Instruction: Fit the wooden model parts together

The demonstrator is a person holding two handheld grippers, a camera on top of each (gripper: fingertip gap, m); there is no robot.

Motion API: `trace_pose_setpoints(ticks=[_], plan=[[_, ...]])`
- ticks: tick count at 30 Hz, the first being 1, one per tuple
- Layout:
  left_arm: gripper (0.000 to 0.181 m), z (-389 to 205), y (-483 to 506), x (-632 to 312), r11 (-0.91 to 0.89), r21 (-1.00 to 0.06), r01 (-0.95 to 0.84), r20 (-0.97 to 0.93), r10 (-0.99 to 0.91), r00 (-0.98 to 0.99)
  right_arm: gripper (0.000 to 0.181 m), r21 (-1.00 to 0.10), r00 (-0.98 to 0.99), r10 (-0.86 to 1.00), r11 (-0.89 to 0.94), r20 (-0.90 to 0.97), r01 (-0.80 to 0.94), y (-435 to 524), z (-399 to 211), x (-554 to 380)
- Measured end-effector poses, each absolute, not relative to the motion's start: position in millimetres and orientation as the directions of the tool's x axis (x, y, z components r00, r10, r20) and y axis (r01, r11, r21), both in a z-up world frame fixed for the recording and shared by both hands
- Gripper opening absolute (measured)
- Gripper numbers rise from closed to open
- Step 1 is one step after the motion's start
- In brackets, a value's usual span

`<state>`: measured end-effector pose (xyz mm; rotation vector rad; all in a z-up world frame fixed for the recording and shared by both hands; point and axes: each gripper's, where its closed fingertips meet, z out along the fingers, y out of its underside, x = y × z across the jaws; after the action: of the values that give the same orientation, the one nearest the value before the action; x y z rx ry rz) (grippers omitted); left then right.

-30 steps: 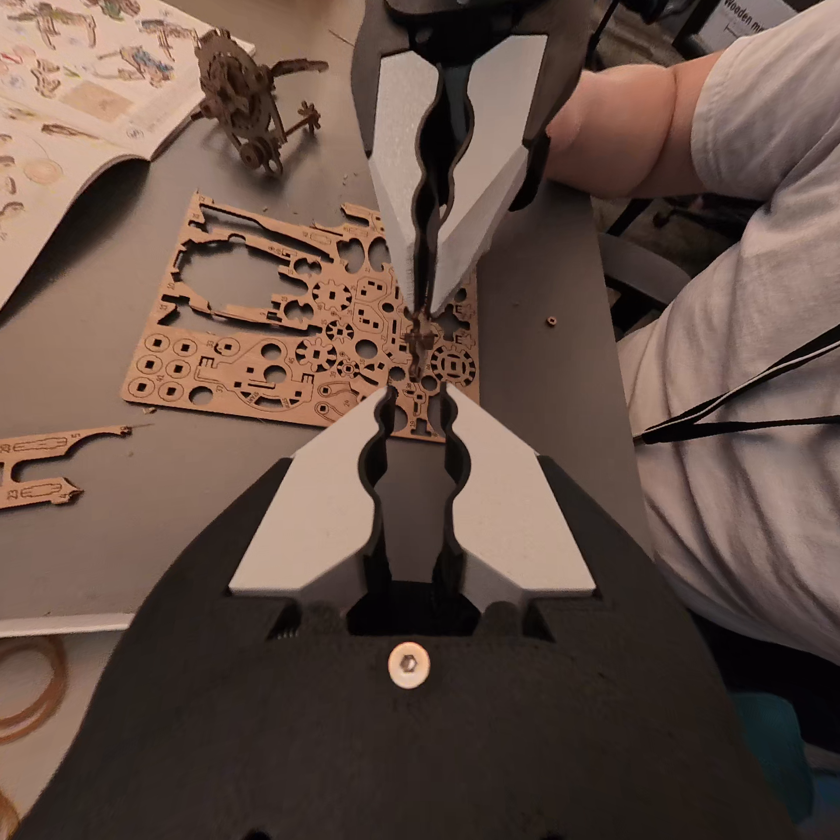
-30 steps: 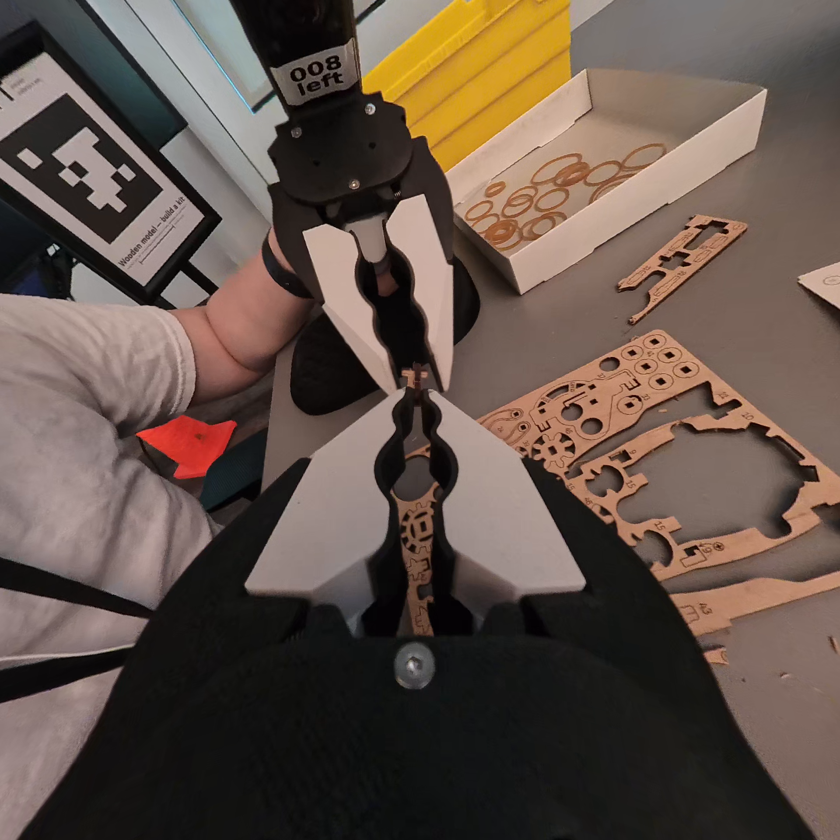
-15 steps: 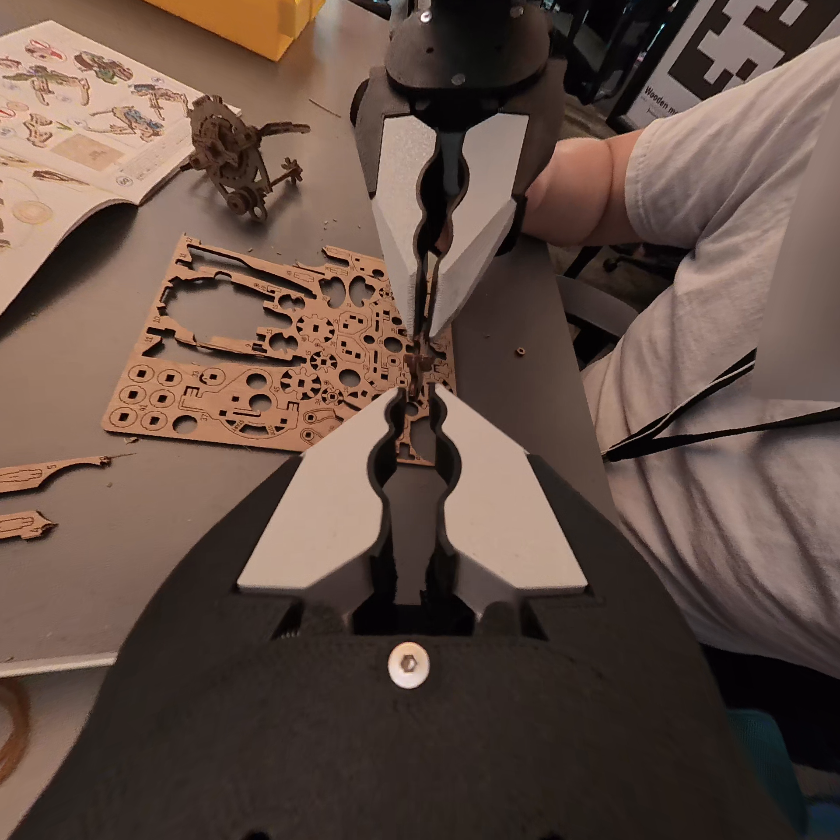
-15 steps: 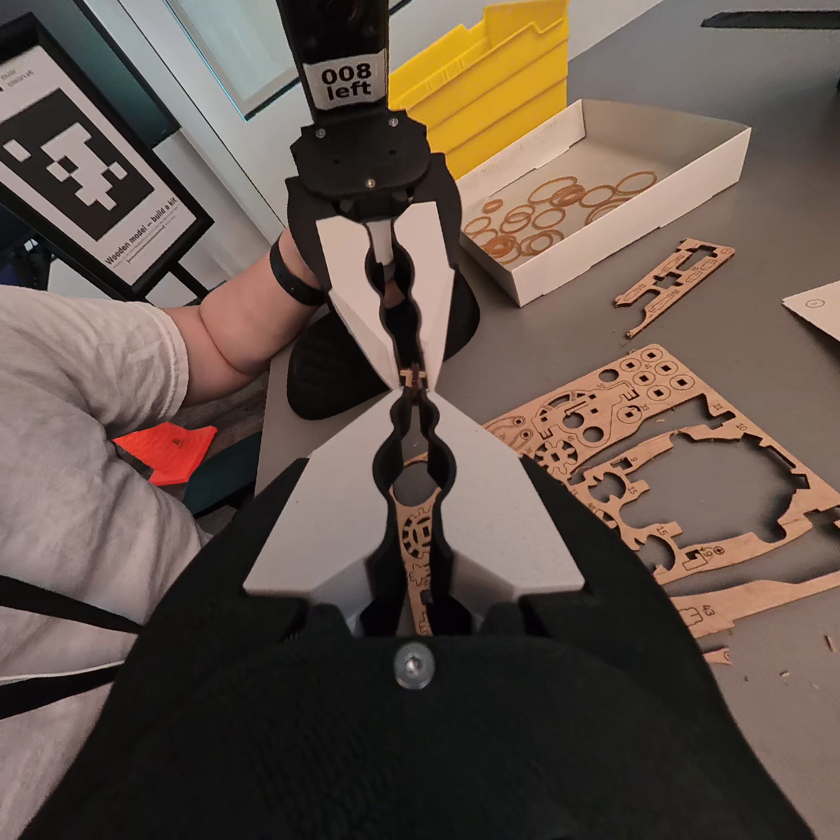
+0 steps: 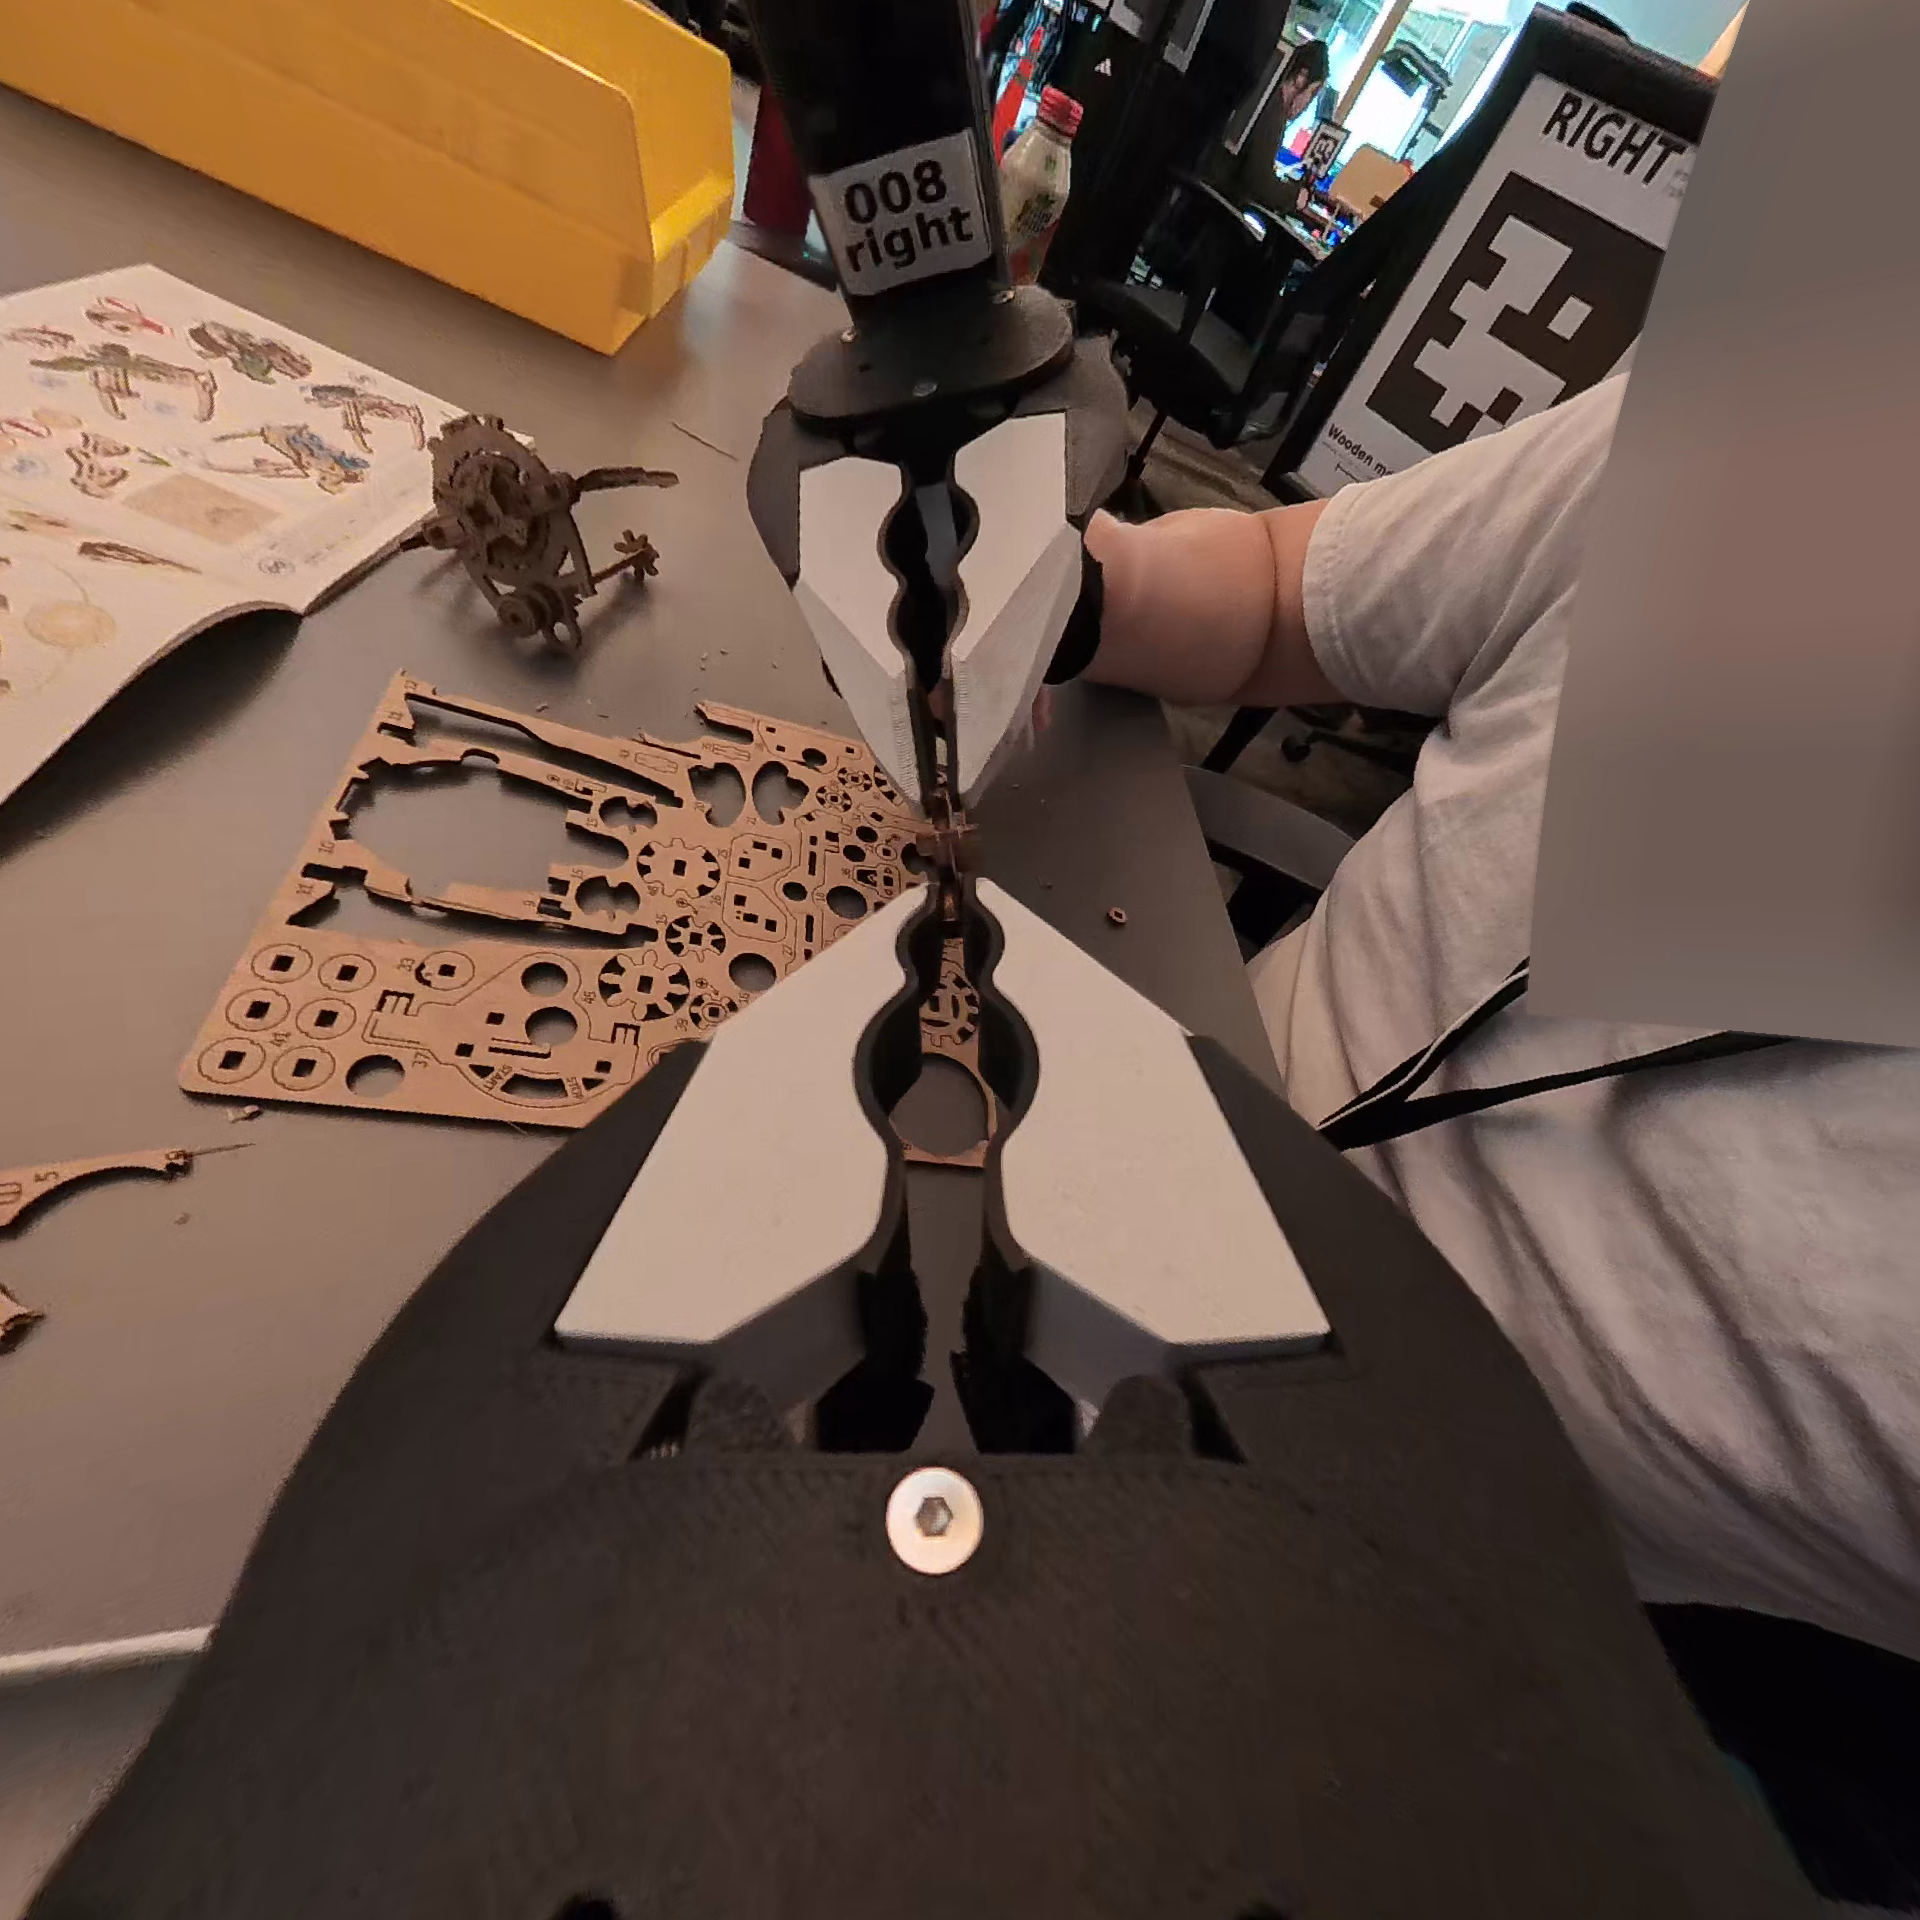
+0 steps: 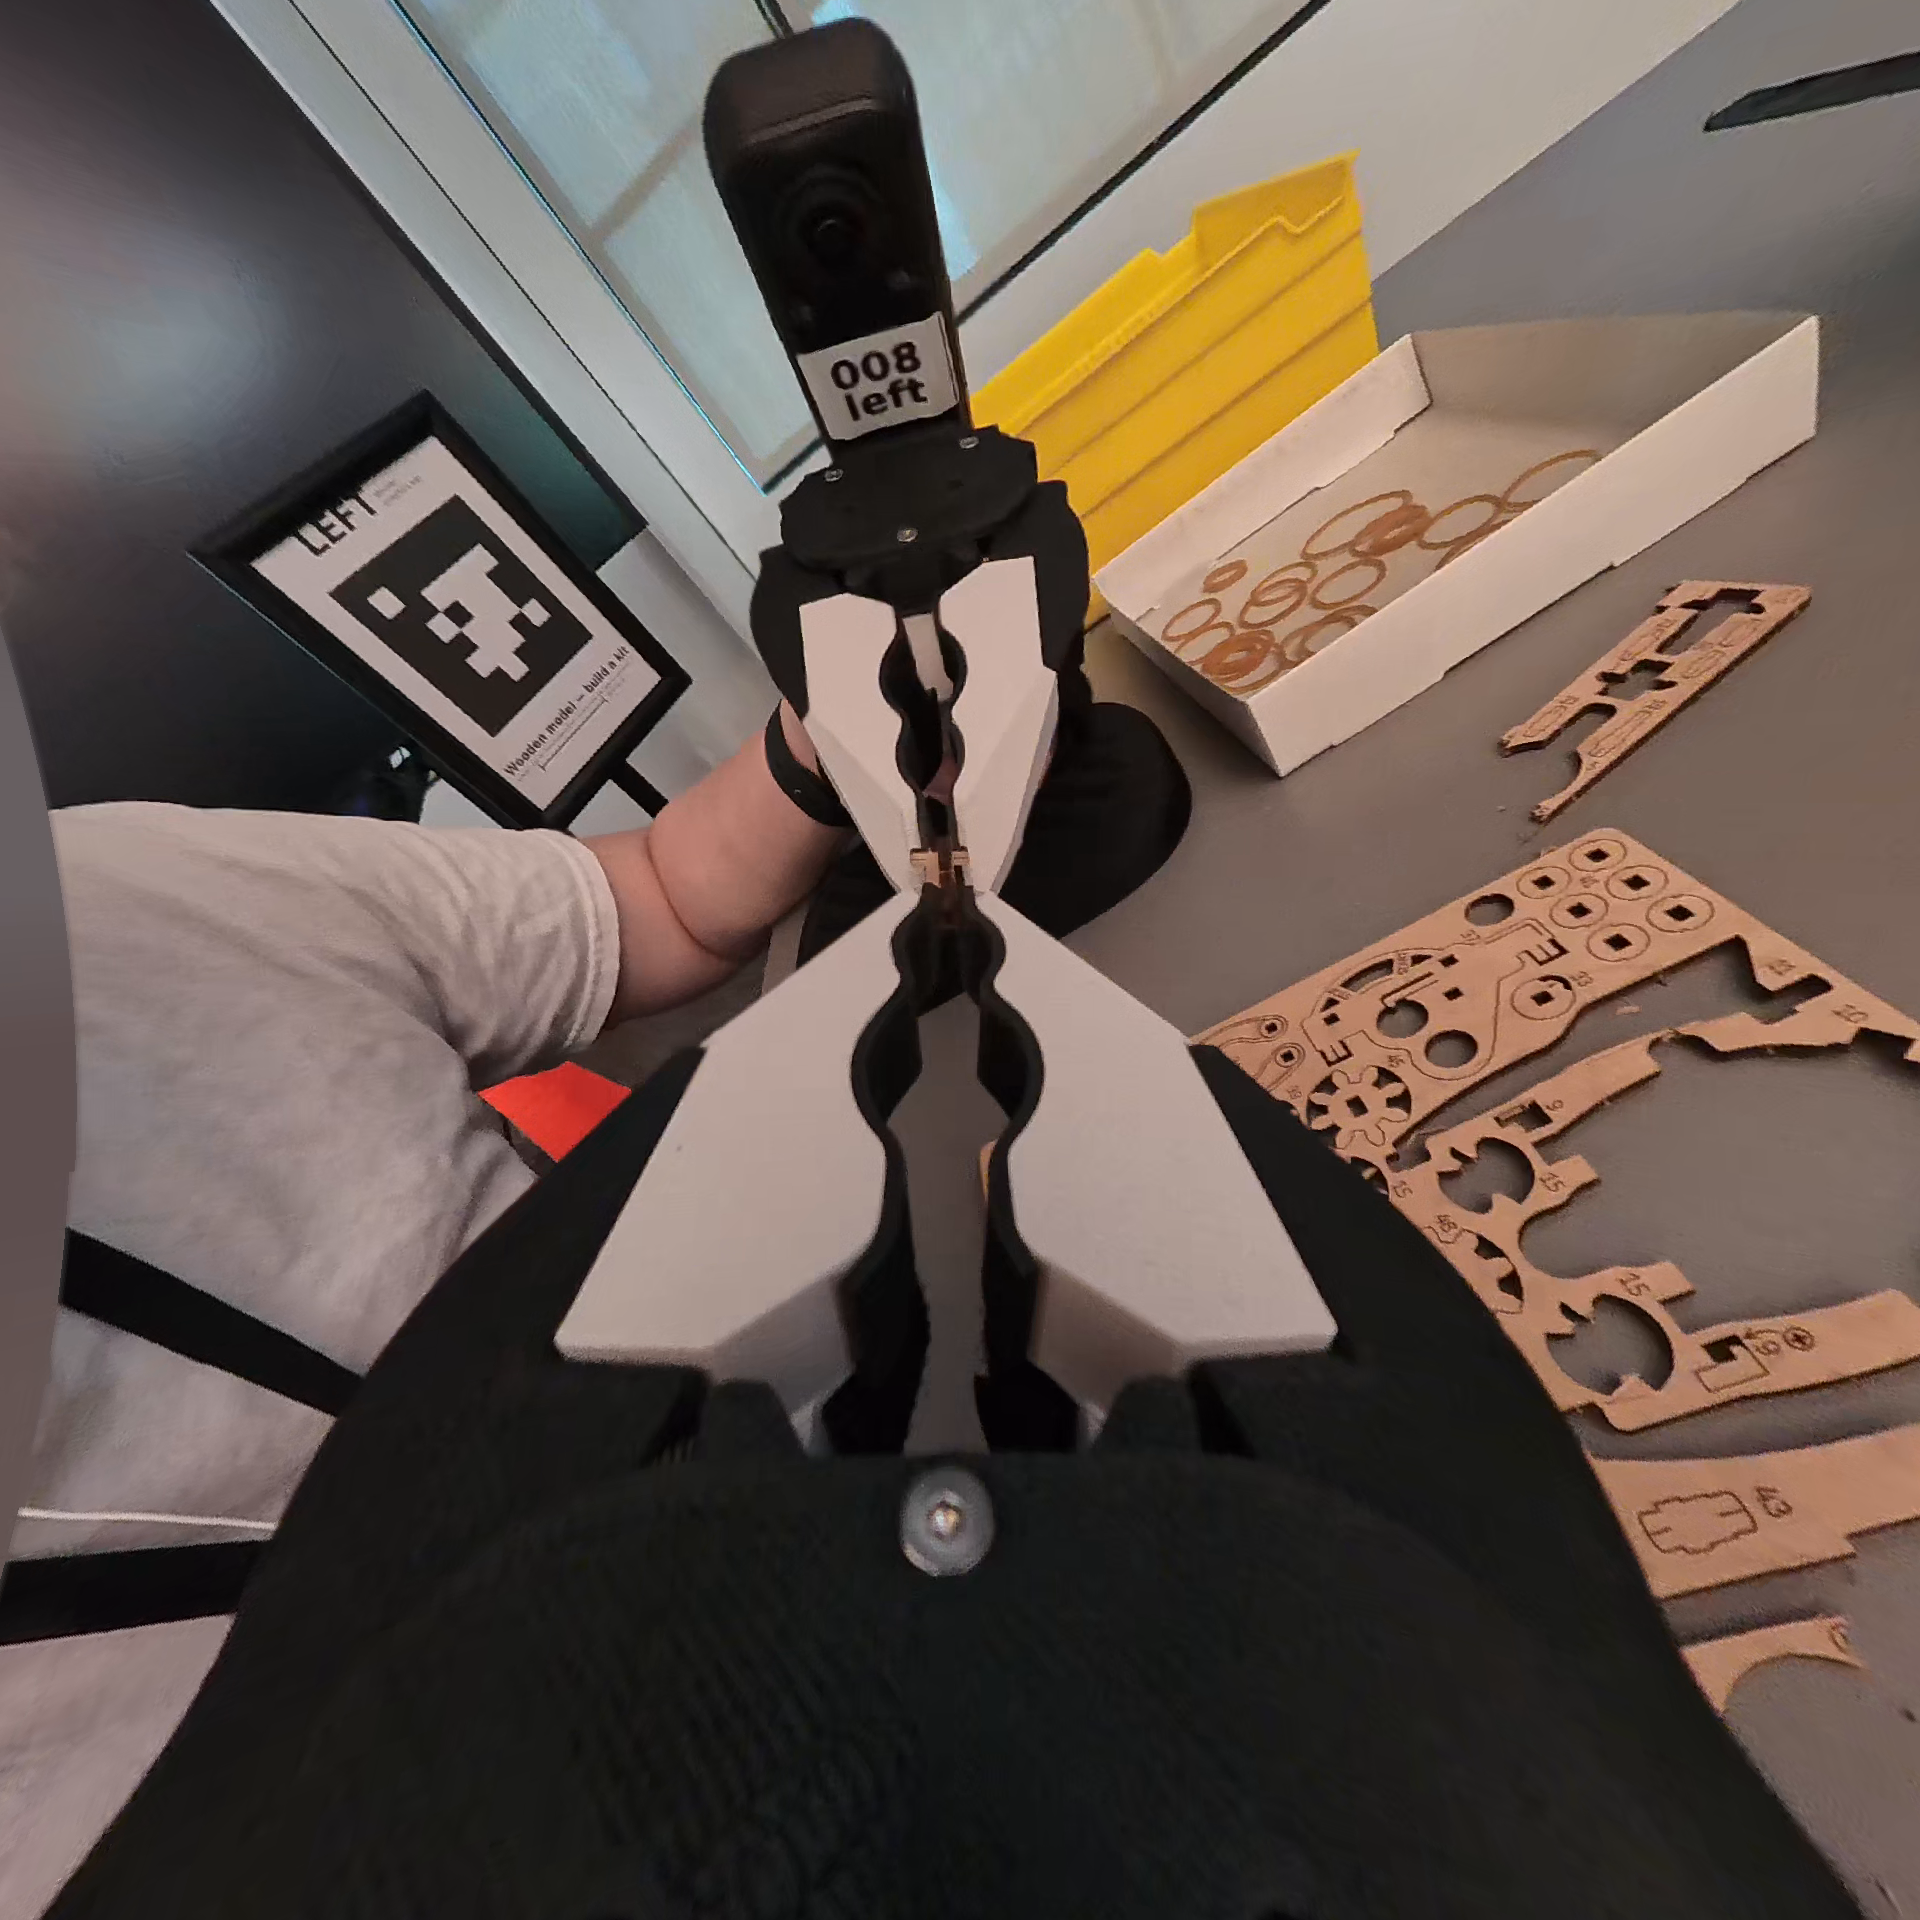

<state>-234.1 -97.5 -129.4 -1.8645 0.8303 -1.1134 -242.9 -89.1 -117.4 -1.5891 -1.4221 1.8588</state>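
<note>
Colours and patterns, by item:

- Left gripper point(image 5: 948, 902): matte black textured body, pale grey finger faces, black wavy inner edges.
- Right gripper point(image 6: 943, 902): the same black-and-pale-grey scheme.
- Flat laser-cut plywood parts sheet point(image 5: 436, 935): light tan, dark brown burnt cut lines, a pattern of gear, circle and square cut-outs.
- Assembled wooden gear model point(image 5: 520, 540): dark brown.
- Bench surface point(image 5: 156, 831): plain dark grey.
- Plastic storage bin point(image 5: 436, 156): bright yellow.
- Shallow cardboard tray point(image 6: 1538, 582): white; the rubber bands point(image 6: 1340, 571) inside are tan-orange.
- Open instruction booklet point(image 5: 125, 436): white pages with multicoloured printed figures.
- Framed marker sign point(image 6: 468, 634): black frame, white ground, black blocky square pattern.
- Person's short sleeve point(image 6: 312, 987): light grey.
</note>
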Motion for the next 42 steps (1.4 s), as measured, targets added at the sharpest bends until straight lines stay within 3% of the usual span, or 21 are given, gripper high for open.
trace_pose_setpoints(ticks=[42], plan=[[0.003,-115,-86,-246,-0.484,-0.875,-0.005,0.438,-0.796,0.419,0.000,-0.835,-0.350,0.759,-0.478,-0.549,0.272,-77,-111,-243]])
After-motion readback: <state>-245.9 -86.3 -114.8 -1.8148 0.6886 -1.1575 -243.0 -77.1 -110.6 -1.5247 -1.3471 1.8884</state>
